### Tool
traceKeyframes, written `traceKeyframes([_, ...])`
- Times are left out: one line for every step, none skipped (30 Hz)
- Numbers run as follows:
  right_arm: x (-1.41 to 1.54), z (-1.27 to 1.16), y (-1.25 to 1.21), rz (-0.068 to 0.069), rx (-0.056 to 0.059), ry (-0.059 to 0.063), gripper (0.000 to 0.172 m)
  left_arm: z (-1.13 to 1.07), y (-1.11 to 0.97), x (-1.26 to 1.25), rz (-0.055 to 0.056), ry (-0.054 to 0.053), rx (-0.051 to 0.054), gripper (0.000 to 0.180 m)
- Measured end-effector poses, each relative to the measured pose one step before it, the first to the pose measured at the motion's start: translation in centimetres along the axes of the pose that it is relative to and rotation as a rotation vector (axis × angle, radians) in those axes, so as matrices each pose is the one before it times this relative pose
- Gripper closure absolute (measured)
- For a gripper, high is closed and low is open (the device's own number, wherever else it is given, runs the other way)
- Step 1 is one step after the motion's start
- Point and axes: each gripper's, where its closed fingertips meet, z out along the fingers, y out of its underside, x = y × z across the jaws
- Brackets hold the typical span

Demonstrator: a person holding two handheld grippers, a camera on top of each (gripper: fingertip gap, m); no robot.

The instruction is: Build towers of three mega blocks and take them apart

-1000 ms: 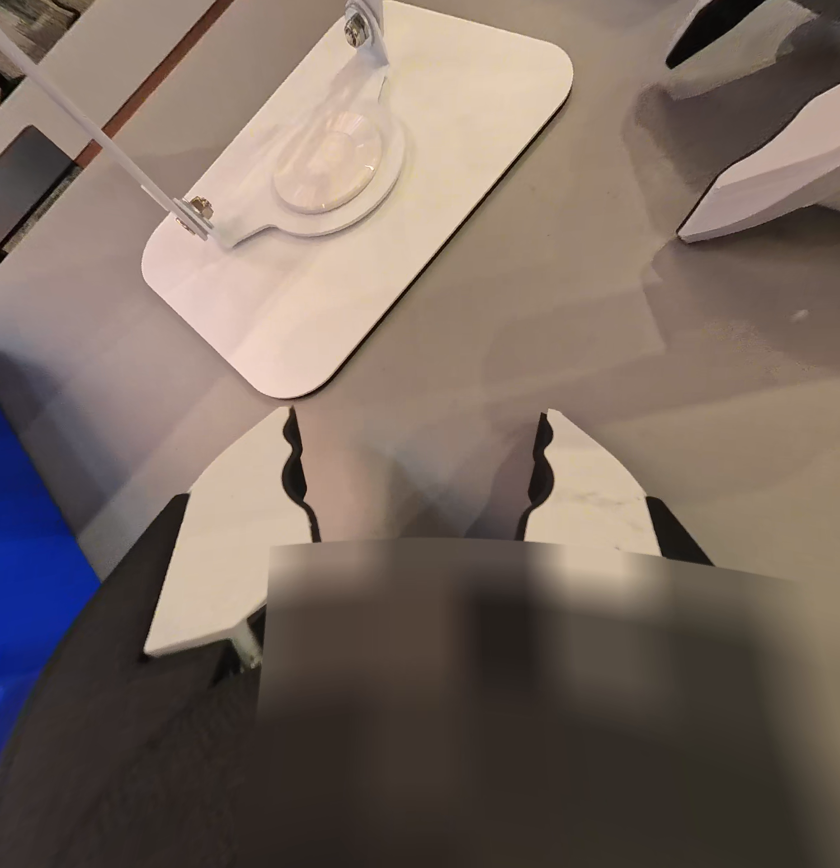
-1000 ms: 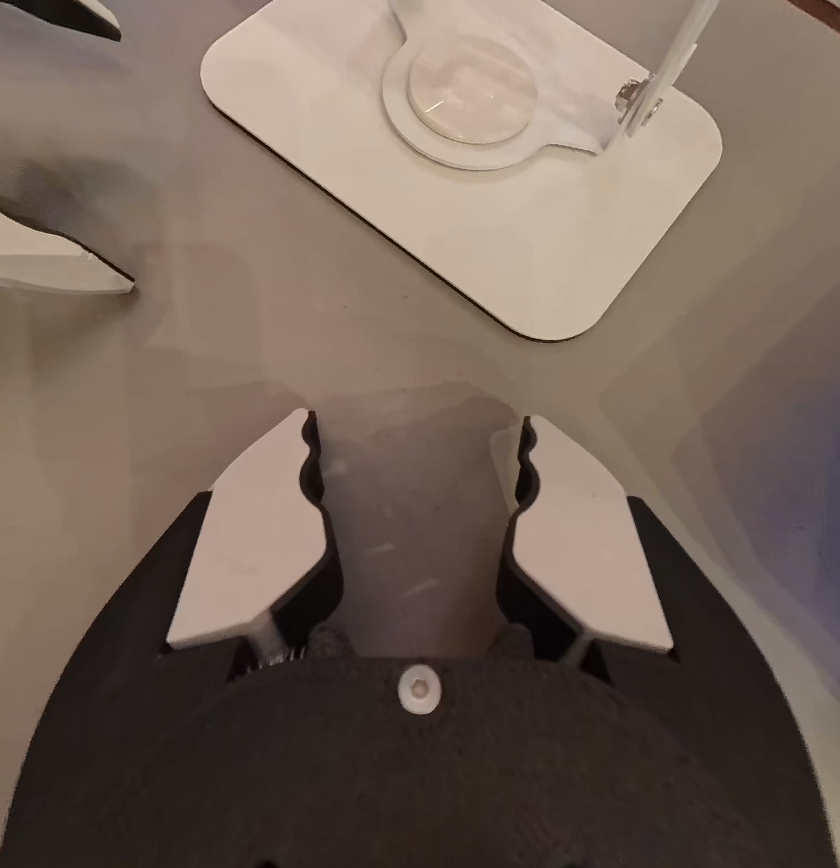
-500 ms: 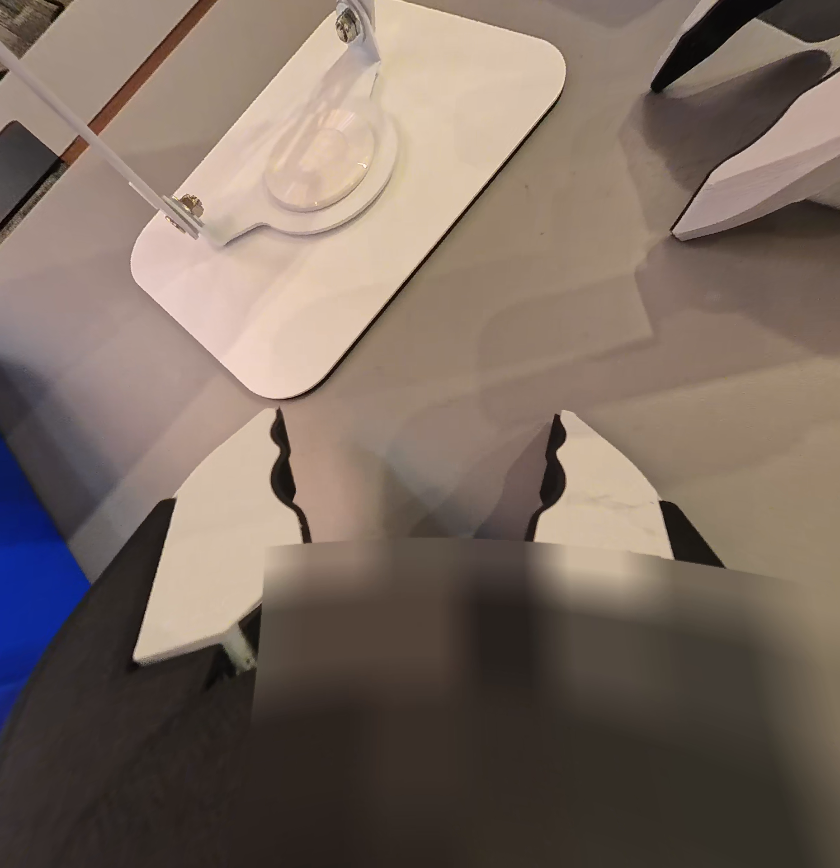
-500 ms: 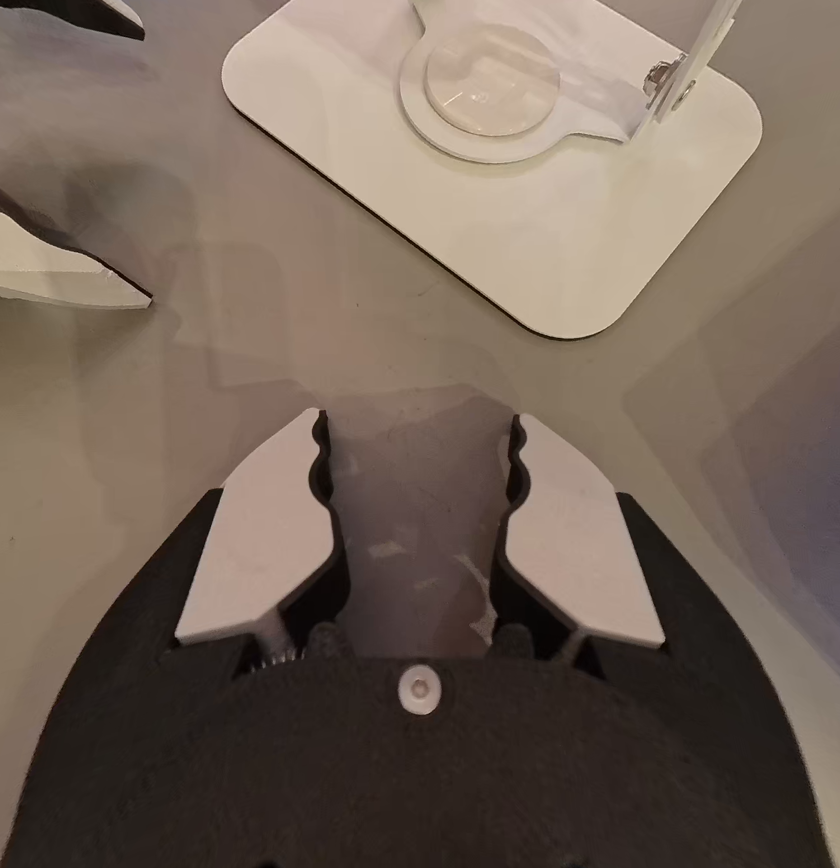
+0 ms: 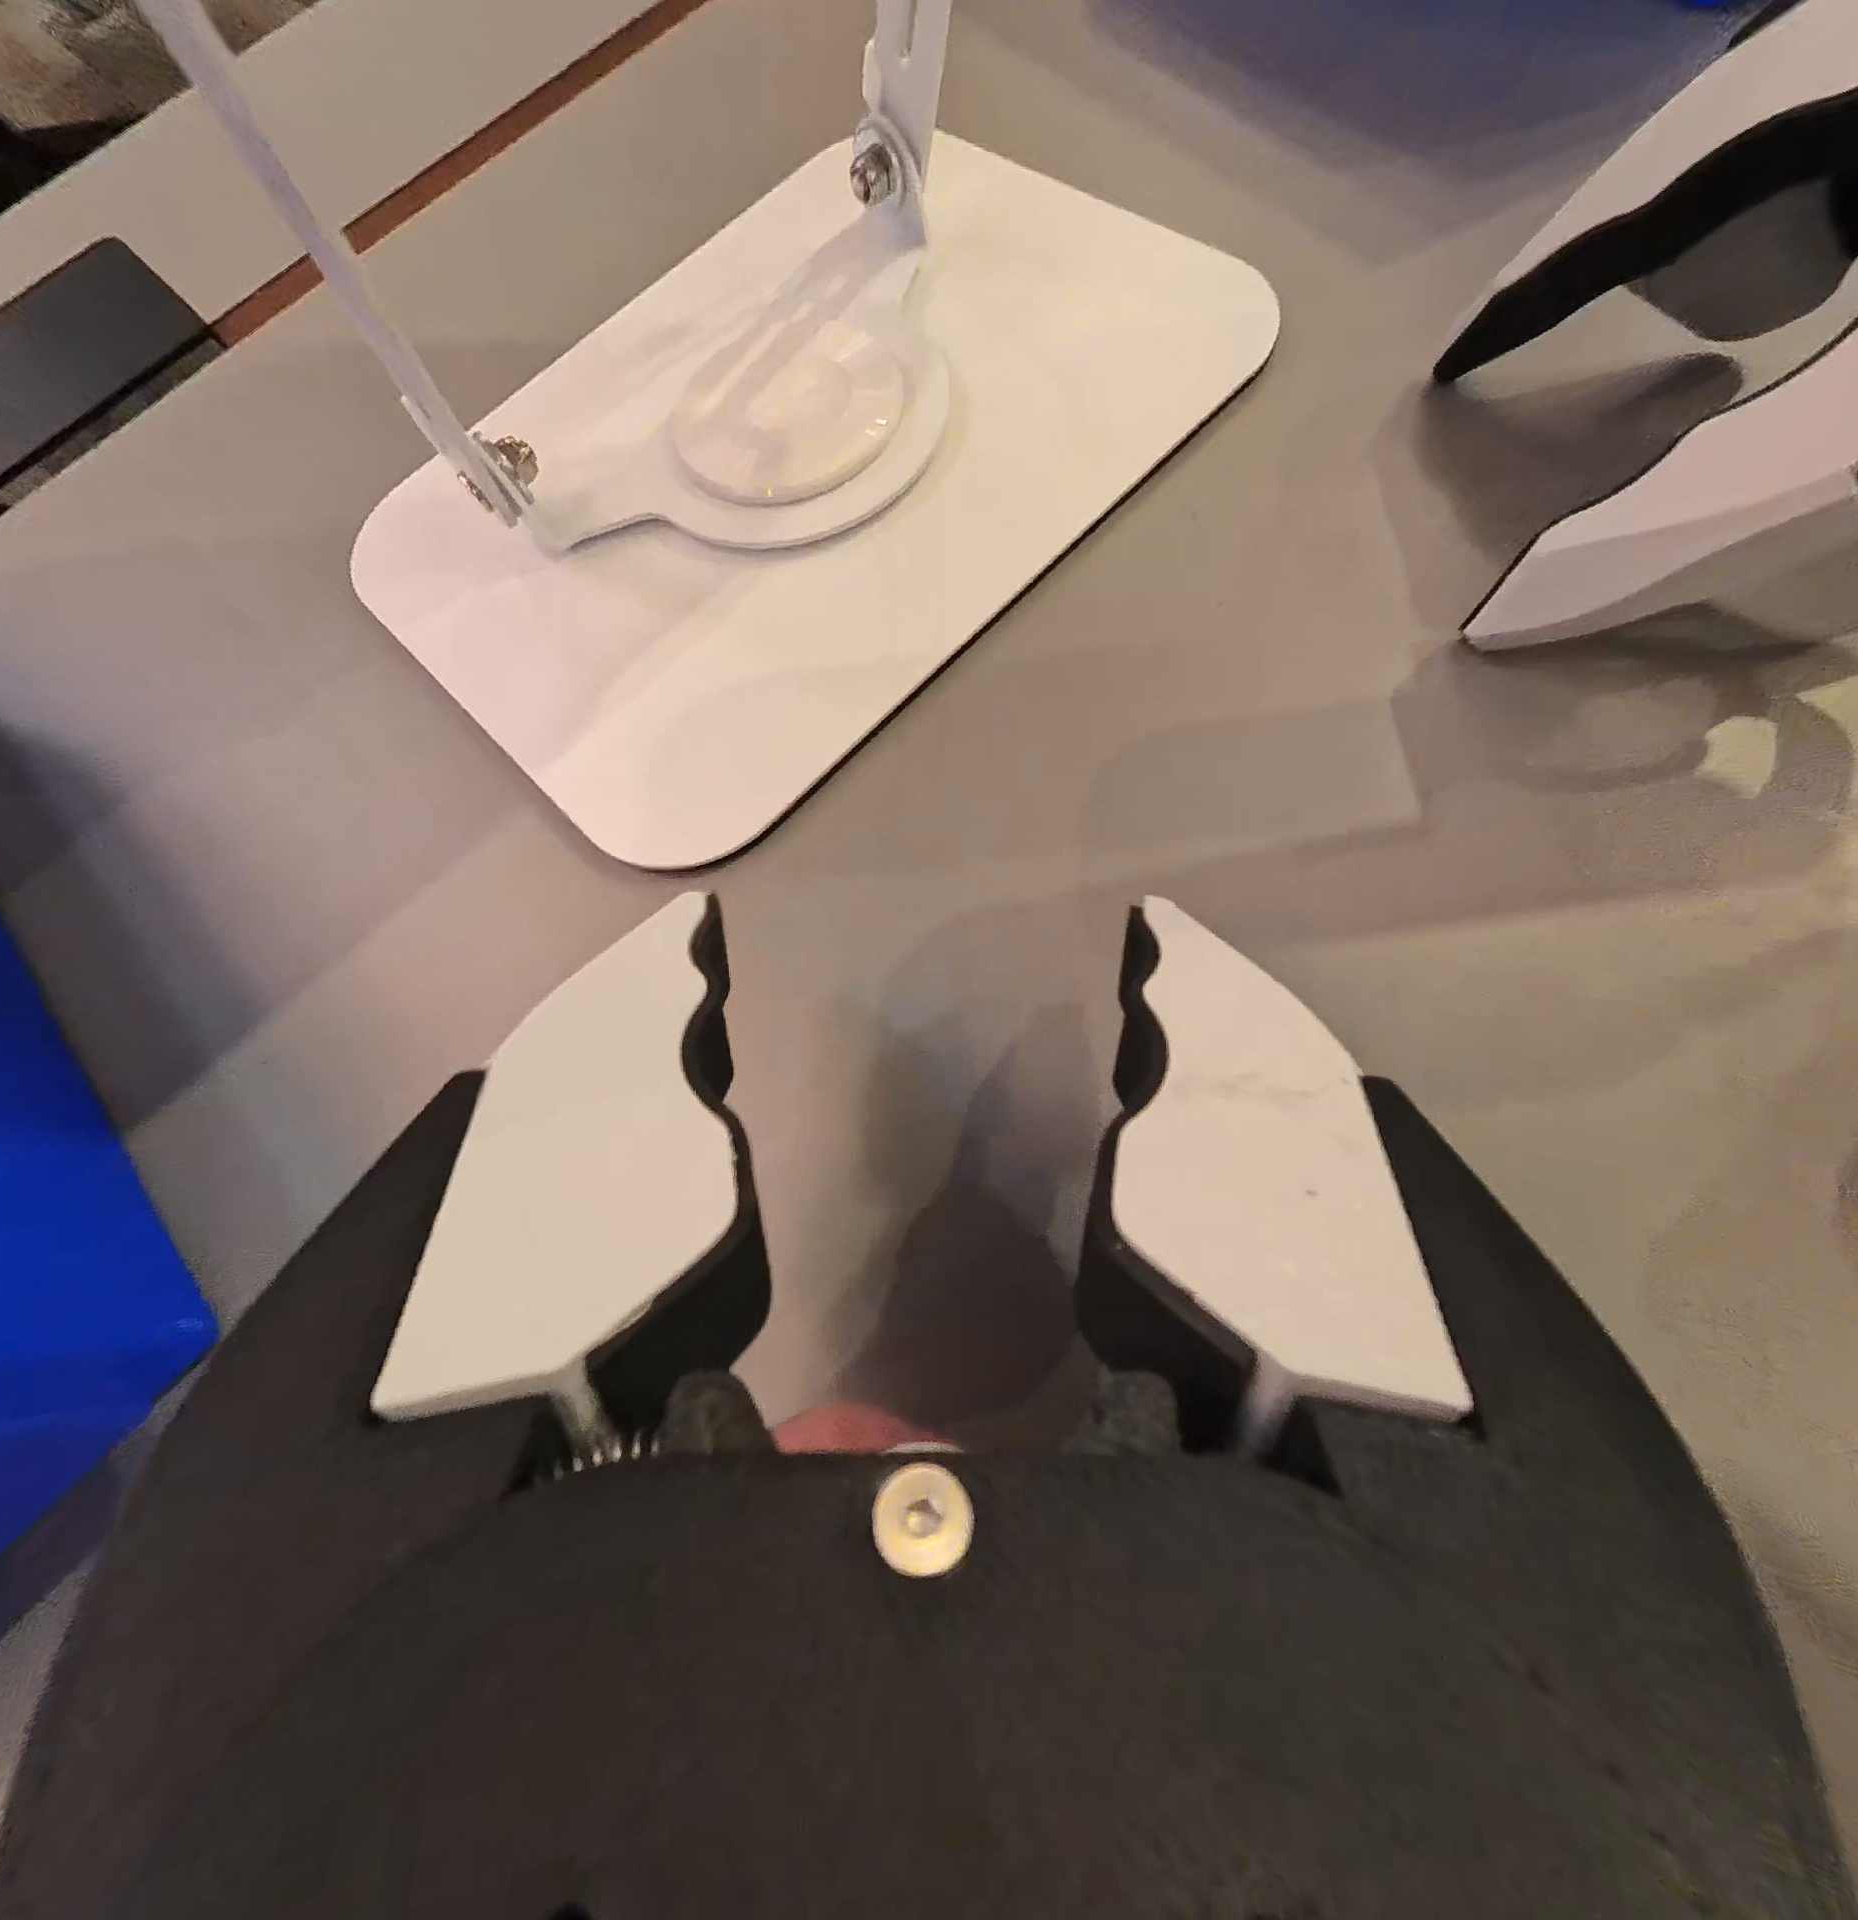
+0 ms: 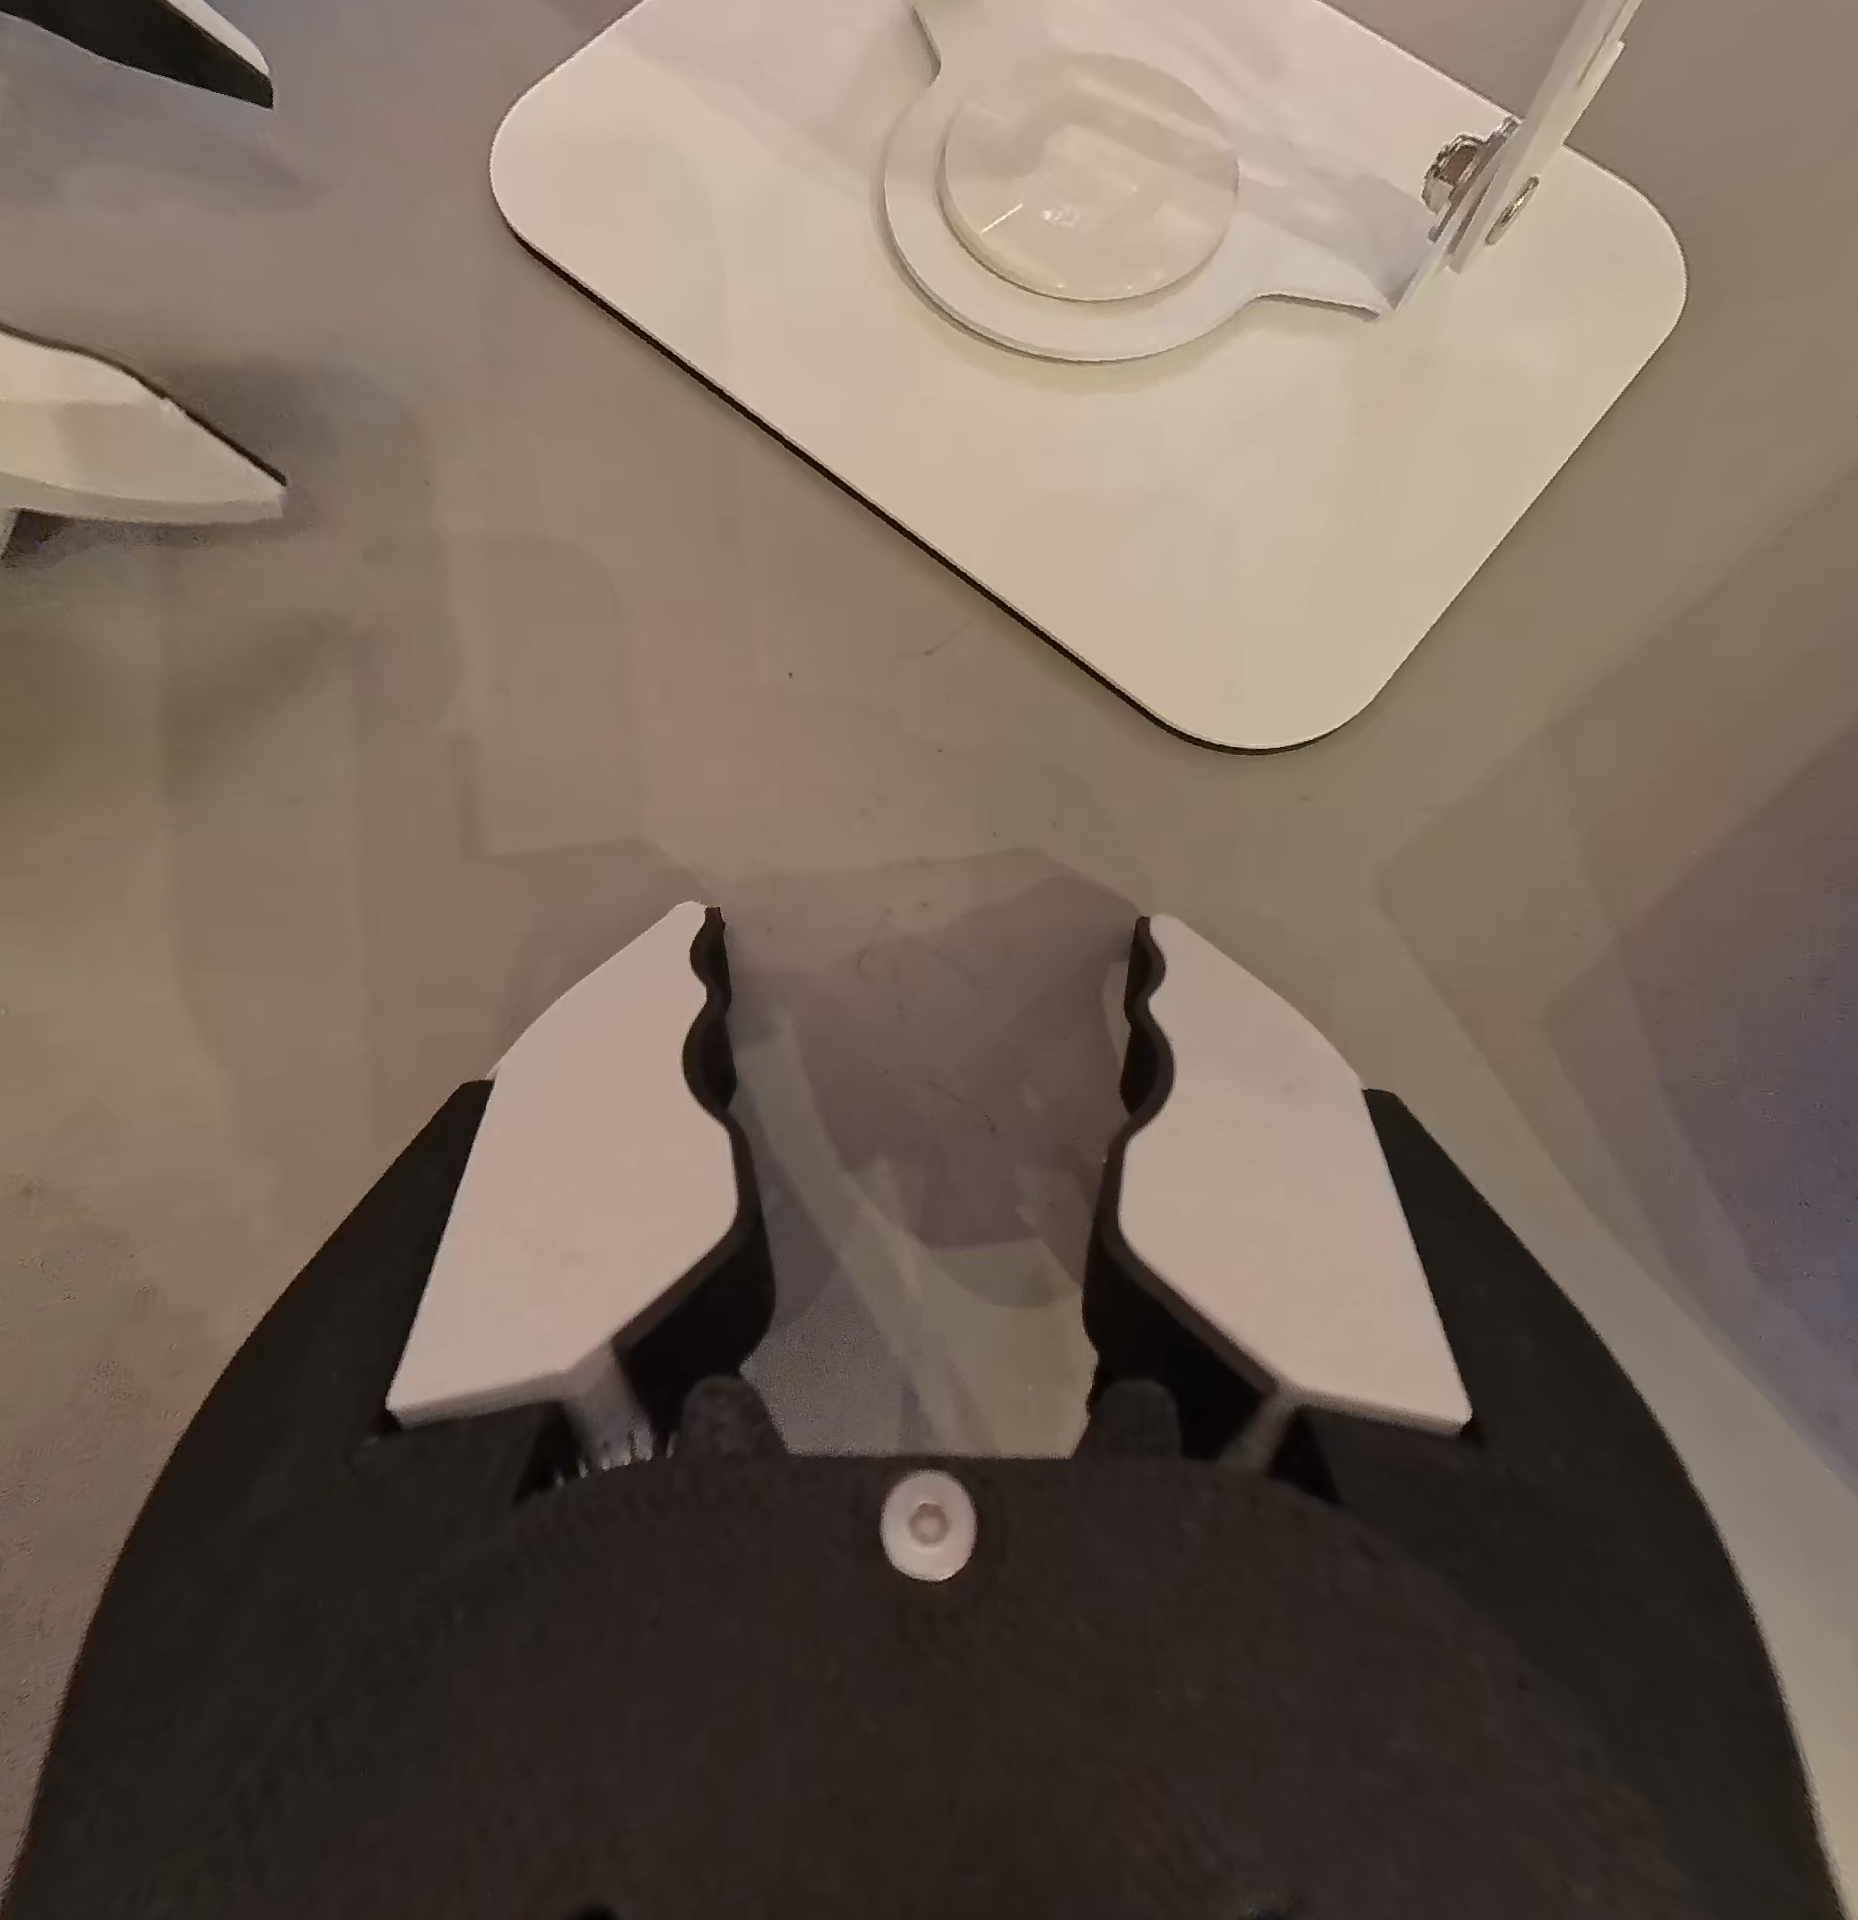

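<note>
No mega blocks show in either view. My left gripper point(image 5: 925, 909) is open and empty over the grey table point(image 5: 1320, 935), just short of the near corner of a white stand base. My right gripper point(image 6: 927, 920) is open and empty too, with bare table between its fingers. Each gripper shows in the other's view: the right gripper point(image 5: 1465, 499) at the upper right of the left wrist view, the left gripper point(image 6: 276, 291) at the upper left of the right wrist view, both with fingers apart. A small pinkish sliver point(image 5: 842, 1432) sits at the base of the left jaws; I cannot tell what it is.
A white stand base plate point(image 5: 800, 582) with a round disc and two thin white struts lies ahead of both grippers; it also shows in the right wrist view point(image 6: 1164, 468). A blue object point(image 5: 52, 1195) is at the left edge. The table's far edge runs at the upper left.
My left gripper's fingers spread a little, then came closer together, still on nothing. My right gripper's fingers narrowed slightly early on and then held. Both views shifted a little relative to the white plate.
</note>
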Motion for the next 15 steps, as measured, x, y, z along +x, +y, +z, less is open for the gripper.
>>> traceKeyframes([0.003, -0.005, 0.005, 0.0002, 0.0000, -0.0001, 0.097, 0.128, 0.127, 0.312, 0.0203, 0.0022, -0.0136, 0.104])
traceKeyframes([-0.005, 0.005, -0.005, -0.0001, 0.0000, 0.0000, 0.097, 0.029, -0.120, 0.546, 0.0079, 0.0127, 0.0012, 0.102])
traceKeyframes([0.001, 0.000, 0.001, -0.0001, 0.0000, 0.0000, 0.097, -0.104, -0.492, 0.698, -0.0049, 0.0202, 0.0241, 0.101])
traceKeyframes([0.012, -0.001, 0.001, 0.0002, 0.0001, -0.0001, 0.097, -0.069, -0.514, 0.824, 0.0002, 0.0208, 0.0226, 0.097])
traceKeyframes([-0.002, 0.000, 0.000, 0.0001, 0.0000, -0.0001, 0.097, -0.013, -0.309, 0.721, 0.0102, 0.0105, 0.0067, 0.095])
traceKeyframes([-0.017, 0.007, -0.007, -0.0002, 0.0000, 0.0001, 0.097, -0.043, -0.335, 0.774, 0.0115, 0.0156, 0.0079, 0.093])
traceKeyframes([0.014, -0.002, 0.002, 0.0000, 0.0000, 0.0000, 0.097, -0.139, -0.618, 0.970, 0.0023, 0.0310, 0.0276, 0.092])
traceKeyframes([0.004, -0.006, 0.005, 0.0001, 0.0000, -0.0001, 0.097, -0.192, -0.779, 0.995, 0.0017, 0.0326, 0.0359, 0.091])
traceKeyframes([-0.007, 0.006, -0.006, 0.0001, 0.0000, -0.0001, 0.097, -0.145, -0.531, 0.737, 0.0071, 0.0166, 0.0164, 0.090])
traceKeyframes([-0.002, 0.005, -0.005, -0.0003, 0.0000, 0.0001, 0.097, -0.097, -0.329, 0.529, 0.0064, 0.0098, 0.0025, 0.091])
traceKeyframes([0.005, -0.006, 0.005, 0.0001, 0.0000, 0.0000, 0.097, -0.154, -0.307, 0.176, -0.0124, 0.0114, 0.0087, 0.090])
traceKeyframes([0.011, -0.001, 0.001, 0.0002, 0.0000, -0.0002, 0.097, -0.087, -0.243, 0.434, -0.0179, 0.0392, 0.0102, 0.088])
traceKeyframes([-0.013, 0.001, -0.001, -0.0001, 0.0000, 0.0000, 0.097, 0.034, -0.038, 0.435, -0.0118, 0.0318, 0.0001, 0.083])
traceKeyframes([0.002, -0.007, -0.007, -0.0001, 0.0000, 0.0001, 0.097, 0.055, -0.231, 0.381, -0.0081, 0.0206, 0.0166, 0.081])
traceKeyframes([0.000, 0.000, -0.001, 0.0000, 0.0001, 0.0000, 0.097, 0.045, -0.172, 0.357, -0.0131, 0.0219, 0.0106, 0.082])
